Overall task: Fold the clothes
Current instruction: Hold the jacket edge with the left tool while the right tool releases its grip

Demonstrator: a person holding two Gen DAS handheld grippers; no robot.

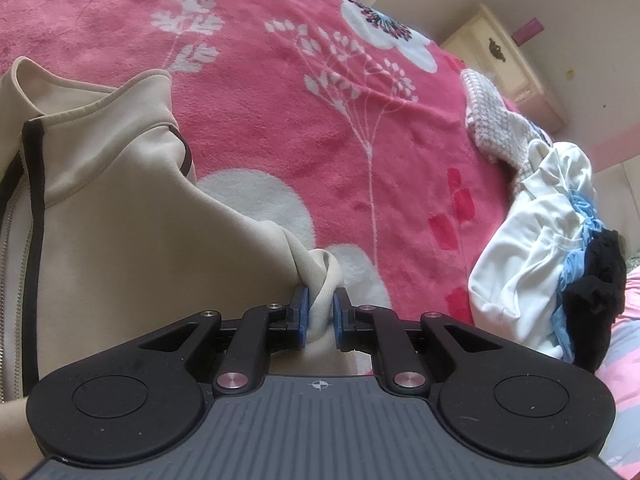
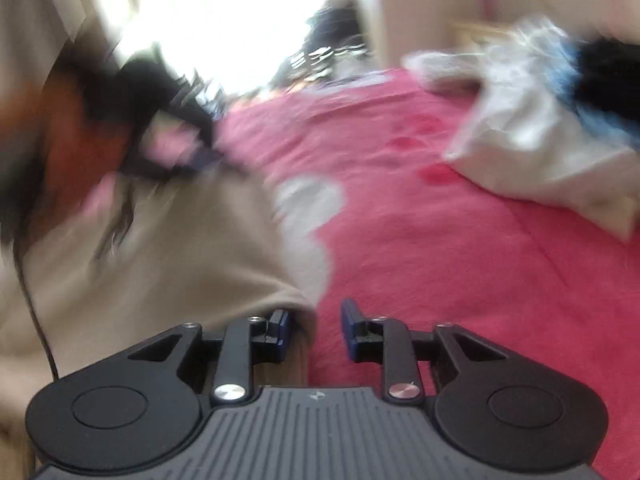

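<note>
Zip jacket (image 1: 100, 208) lies at blanket's (image 1: 280, 100) left edge; clothes pile (image 1: 540, 248) at right edge, well apart.

You have one beige zip-up jacket (image 1: 112, 208) on the bed, lying on one pink floral blanket (image 1: 312, 92). To the side you have one heap of unfolded laundry, and in it you can count four pieces: one crocheted knit (image 1: 496, 124), one white garment (image 1: 524, 240), one light blue garment (image 1: 582, 216) and one black garment (image 1: 596, 292). You hold two grippers, one per hand. Beyond the bed there is one cream cabinet (image 1: 500, 52).
</note>
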